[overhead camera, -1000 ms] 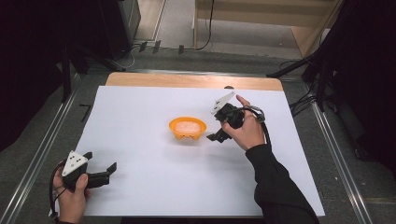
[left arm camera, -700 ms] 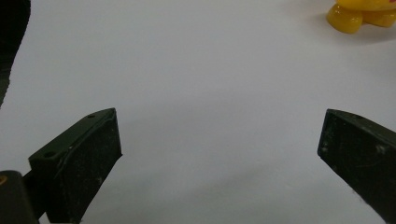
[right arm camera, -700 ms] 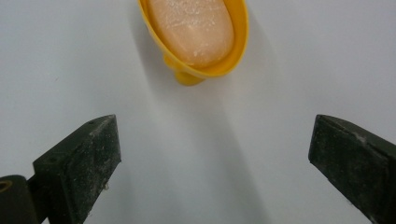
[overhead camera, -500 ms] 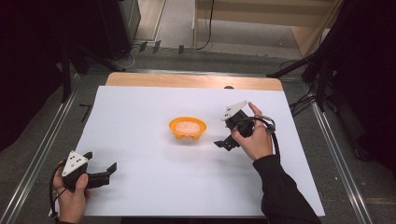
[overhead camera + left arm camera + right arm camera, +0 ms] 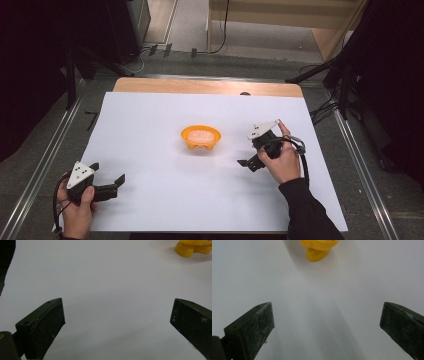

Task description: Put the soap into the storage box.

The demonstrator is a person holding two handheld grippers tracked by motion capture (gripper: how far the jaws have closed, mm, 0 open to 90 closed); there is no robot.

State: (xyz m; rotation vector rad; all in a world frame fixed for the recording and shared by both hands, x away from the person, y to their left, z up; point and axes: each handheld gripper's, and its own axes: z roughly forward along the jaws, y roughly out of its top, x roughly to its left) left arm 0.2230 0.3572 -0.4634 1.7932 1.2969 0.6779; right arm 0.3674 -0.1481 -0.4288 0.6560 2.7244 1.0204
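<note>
An orange bowl (image 5: 201, 138) with pale pink contents stands on small feet in the middle of the white sheet (image 5: 165, 200). To the right of the bowl, apart from it, my right gripper (image 5: 246, 152) hovers low, held in a hand. Its jaws have just been opening and stand open with nothing between them. In the right gripper view the bowl (image 5: 319, 247) lies ahead of the right gripper (image 5: 327, 317). Near the front left corner my left gripper (image 5: 107, 172) rests open and empty. The left gripper view catches the bowl (image 5: 192, 247) at the top right, beyond the left gripper (image 5: 117, 315).
The table's wooden strip (image 5: 200, 86) shows at the sheet's far edge. Metal rails (image 5: 357, 160) run along both sides. Dark stands and cables (image 5: 325, 107) lie on the floor to the right. Bare white sheet surrounds the bowl.
My right gripper has moved away from the bowl, to the right and toward the front, and has sunk a little. The left gripper has kept still.
</note>
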